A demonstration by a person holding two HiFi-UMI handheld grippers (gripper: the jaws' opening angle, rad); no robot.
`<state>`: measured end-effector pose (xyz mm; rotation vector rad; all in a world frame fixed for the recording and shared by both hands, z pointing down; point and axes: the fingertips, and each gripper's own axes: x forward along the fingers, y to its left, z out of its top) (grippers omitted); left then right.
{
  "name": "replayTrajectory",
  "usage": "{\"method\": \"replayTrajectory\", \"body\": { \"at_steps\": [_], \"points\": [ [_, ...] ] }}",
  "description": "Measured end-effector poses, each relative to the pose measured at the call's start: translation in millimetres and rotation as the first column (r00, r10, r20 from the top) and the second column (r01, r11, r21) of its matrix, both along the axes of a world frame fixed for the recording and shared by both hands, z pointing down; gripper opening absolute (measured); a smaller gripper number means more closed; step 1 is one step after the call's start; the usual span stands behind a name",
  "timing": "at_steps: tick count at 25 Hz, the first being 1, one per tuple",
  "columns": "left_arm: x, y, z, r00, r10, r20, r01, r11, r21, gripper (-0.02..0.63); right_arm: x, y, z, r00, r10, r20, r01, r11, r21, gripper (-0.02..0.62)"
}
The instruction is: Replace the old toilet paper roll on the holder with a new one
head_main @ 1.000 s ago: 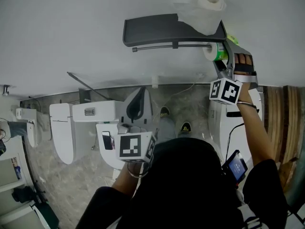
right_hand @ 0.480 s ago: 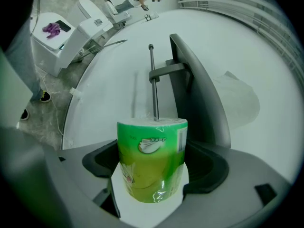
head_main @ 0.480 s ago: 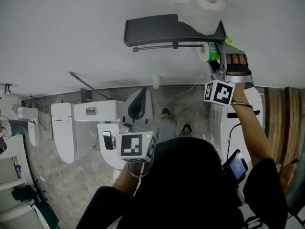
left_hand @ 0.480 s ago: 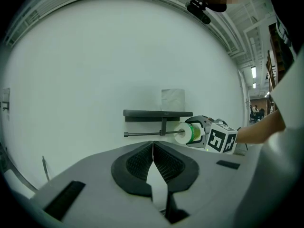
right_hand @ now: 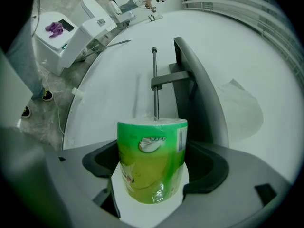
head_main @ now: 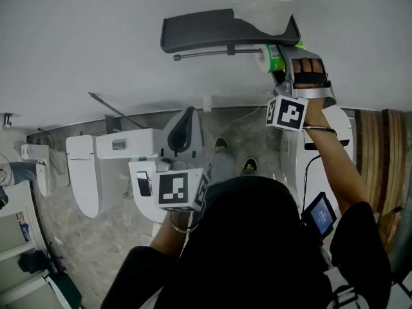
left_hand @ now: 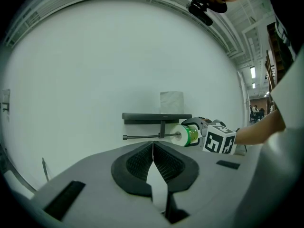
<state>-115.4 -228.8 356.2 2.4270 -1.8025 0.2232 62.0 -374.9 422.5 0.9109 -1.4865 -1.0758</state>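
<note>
Between the jaws of the right hand-held gripper sits the new green roll, squeezed tight so it cannot slip. Just past it is the holder's bar, lined up with the roll, I think, so it can slide on. Above it, a white roll rests on the shelf. The left hand-held gripper is pinched closed on nothing.

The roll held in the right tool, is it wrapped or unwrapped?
Wrapped. Glossy green printed plastic covers the side of the roll gripped in the right tool; white paper shows only at its ends.
</note>
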Motion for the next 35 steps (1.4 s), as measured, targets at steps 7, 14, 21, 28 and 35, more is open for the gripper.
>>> {"method": "replayTrajectory", "body": {
  "at_steps": [7,14,21,28,35],
  "points": [
    [3.9,0.7,1.1,1.0,0.007,-0.003,-0.007,1.0,0.004,0.023,-5.3,0.8,0.9,1.0,0.02,0.008,-0.02,1.0,-0.004,0.402],
    [4.3,1.9,2.1,1.0,0.004,-0.007,-0.004,1.0,0.003,0.023,-14.2,4.2,0.6,1.0,0.02,0.011,-0.02,1.0,-0.004,0.4],
    [1.3,3.2,-1.1,1.0,-0.001,-0.015,0.001,1.0,0.011,0.023,-25.4,5.1,-2.4,1.0,0.016,-0.005,-0.016,1.0,-0.001,0.401],
    [-5.6,3.9,-0.5,1.0,-0.008,-0.019,0.008,1.0,0.009,0.023,-39.4,5.2,-2.1,1.0,0.006,-0.009,-0.006,1.0,-0.007,0.402],
    [-13.5,5.7,-2.6,1.0,-0.017,-0.024,0.018,1.0,0.015,0.023,-58.8,6.4,-1.1,1.0,-0.008,0.015,0.008,0.999,-0.031,0.401]
  ]
}}
